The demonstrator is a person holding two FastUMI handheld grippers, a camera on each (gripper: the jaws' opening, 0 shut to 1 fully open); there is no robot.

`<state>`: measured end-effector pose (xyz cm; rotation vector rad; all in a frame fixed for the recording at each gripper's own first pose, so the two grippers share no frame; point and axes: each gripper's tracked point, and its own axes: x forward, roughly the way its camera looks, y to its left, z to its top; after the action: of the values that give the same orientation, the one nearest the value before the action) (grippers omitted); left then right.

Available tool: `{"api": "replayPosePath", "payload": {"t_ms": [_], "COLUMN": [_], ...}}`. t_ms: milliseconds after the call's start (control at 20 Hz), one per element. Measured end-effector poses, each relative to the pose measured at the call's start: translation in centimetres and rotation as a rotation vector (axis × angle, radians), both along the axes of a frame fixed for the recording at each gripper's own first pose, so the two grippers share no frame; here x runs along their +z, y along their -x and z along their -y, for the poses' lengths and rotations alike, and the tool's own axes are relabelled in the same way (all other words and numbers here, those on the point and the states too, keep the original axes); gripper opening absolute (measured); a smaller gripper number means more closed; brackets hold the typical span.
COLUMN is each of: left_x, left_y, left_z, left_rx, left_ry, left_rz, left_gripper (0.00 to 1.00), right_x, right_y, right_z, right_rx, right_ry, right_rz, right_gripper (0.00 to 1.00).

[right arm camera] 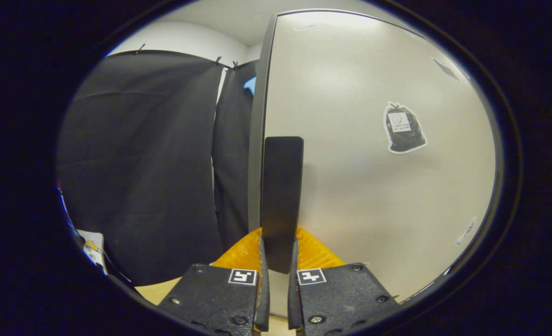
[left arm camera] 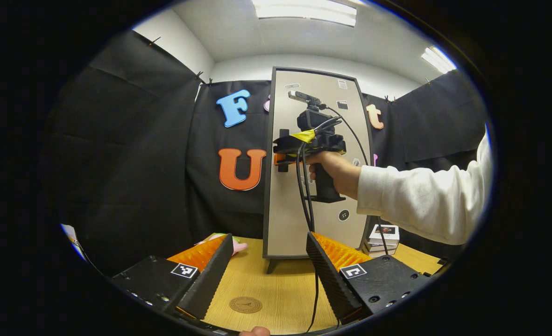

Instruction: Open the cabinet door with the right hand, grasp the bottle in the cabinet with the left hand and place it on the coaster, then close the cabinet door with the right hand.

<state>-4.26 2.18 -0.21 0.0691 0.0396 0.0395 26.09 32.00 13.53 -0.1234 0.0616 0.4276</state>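
Cabinet door (right arm camera: 374, 140) handle (right arm camera: 281, 200) sits clamped between right tongs (right arm camera: 278, 261).

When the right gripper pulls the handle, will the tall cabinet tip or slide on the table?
The cabinet looks tall and narrow on small feet, so a hard pull on the high handle could probably tip it. The wooden table looks smooth, so it may slide. The right gripper seems shut on the handle, so a slow pull is safer.
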Motion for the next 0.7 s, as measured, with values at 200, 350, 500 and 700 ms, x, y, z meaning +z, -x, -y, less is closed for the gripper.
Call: {"api": "replayPosePath", "payload": {"t_ms": [200, 350, 500, 700], "left_x": [0.1, 0.1, 0.2, 0.1], "left_y": [-0.1, 0.0, 0.0, 0.1], "left_z": [-0.1, 0.0, 0.1, 0.1], "left_rx": [0.003, 0.009, 0.006, -0.001], "left_ry": [0.001, 0.011, 0.016, 0.019], "left_rz": [0.007, 0.003, 0.004, 0.003], "left_gripper": [0.95, 0.95, 0.95, 0.95], "right_x": [-0.1, -0.2, -0.2, -0.2], "right_y": [0.1, 0.2, 0.8, 2.1], "right_z": [0.1, 0.2, 0.3, 0.7], "right_rx": [0.003, 0.018, 0.039, 0.076], "right_ry": [0.004, -0.001, -0.003, -0.006], "right_rz": [-0.004, -0.004, -0.004, -0.008], "right_gripper": [0.18, 0.19, 0.18, 0.18]}}
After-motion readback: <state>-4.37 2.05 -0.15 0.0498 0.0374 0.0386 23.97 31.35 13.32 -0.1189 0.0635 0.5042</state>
